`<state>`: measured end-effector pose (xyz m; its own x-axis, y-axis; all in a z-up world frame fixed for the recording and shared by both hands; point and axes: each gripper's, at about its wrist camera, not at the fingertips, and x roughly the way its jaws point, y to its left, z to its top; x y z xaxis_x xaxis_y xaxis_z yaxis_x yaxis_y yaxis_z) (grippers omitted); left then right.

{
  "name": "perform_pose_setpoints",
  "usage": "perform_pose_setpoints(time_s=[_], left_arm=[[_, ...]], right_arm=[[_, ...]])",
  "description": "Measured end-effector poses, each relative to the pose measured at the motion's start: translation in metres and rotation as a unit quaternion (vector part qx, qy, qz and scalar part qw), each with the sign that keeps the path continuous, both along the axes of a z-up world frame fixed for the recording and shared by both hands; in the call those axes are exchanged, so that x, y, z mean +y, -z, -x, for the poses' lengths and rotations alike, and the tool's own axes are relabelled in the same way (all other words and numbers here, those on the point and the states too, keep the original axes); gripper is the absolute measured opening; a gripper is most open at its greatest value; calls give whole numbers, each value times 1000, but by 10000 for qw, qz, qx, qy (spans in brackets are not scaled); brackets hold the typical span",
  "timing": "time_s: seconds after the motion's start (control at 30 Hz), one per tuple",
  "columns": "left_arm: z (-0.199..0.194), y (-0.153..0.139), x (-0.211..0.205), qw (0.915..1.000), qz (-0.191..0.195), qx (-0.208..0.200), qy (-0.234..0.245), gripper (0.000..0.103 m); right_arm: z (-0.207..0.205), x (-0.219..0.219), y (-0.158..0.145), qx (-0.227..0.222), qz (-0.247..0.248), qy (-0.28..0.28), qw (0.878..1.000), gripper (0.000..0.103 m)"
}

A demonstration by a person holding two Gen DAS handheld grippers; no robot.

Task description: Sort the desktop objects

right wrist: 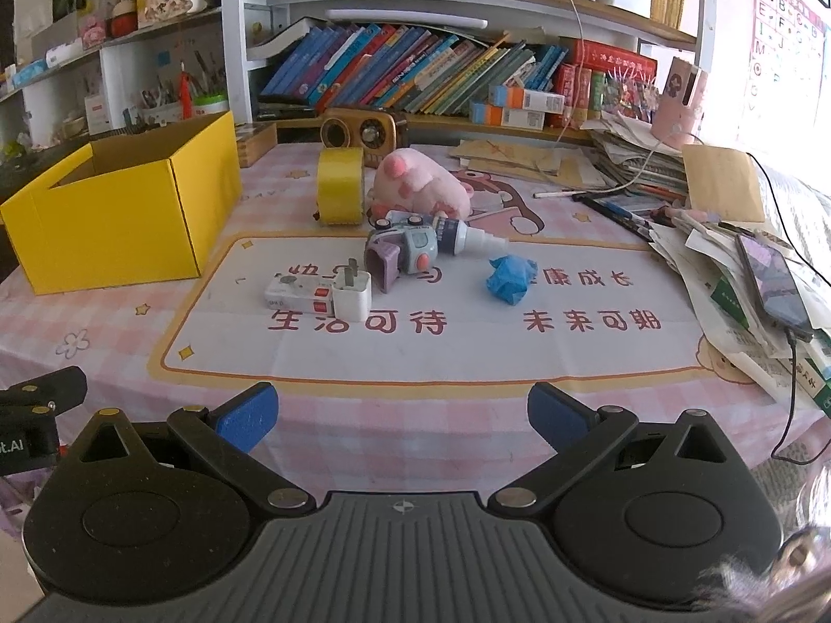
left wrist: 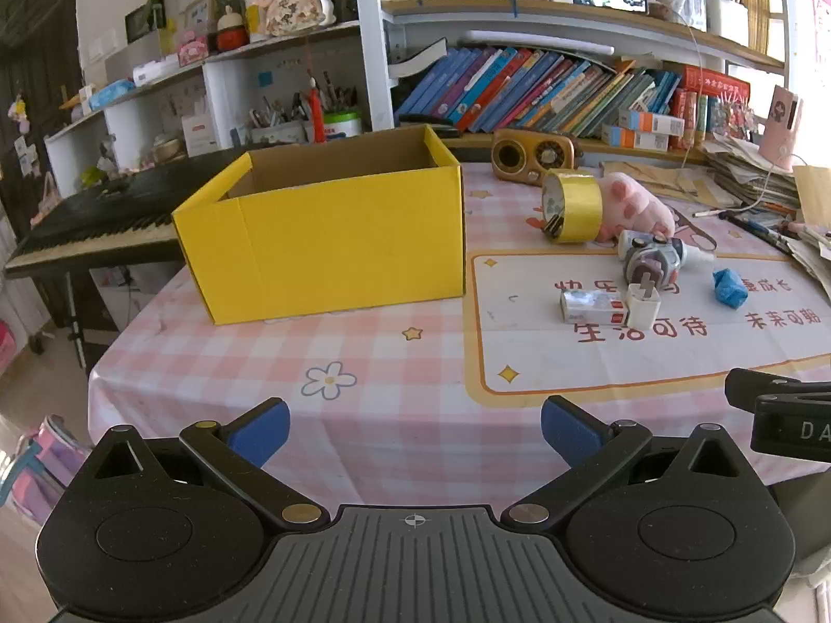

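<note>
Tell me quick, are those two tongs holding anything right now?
Left tongs: open, holding nothing.
Right tongs: open, holding nothing.

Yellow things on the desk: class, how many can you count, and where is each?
2. The open yellow box stands at the left of the desk; the yellow tape roll stands on edge right of it, beside the pink plush. Others may be hidden.
</note>
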<state>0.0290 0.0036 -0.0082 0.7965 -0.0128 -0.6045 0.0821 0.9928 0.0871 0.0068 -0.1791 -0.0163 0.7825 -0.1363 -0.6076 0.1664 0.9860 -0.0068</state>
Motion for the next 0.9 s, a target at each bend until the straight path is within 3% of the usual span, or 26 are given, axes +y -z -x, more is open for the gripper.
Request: perform_pose_setpoints(time_s=[0.53, 0.9], left_arm=[[-11, 5, -11, 9996, 29, 129, 244, 103], [-20, 9, -33, 9980, 92, 194, 596, 103]], right_arm=[[-3, -14, 2, -17, -273, 149, 9995, 103], [-5, -30, 5, 88, 44, 408, 9991, 103]])
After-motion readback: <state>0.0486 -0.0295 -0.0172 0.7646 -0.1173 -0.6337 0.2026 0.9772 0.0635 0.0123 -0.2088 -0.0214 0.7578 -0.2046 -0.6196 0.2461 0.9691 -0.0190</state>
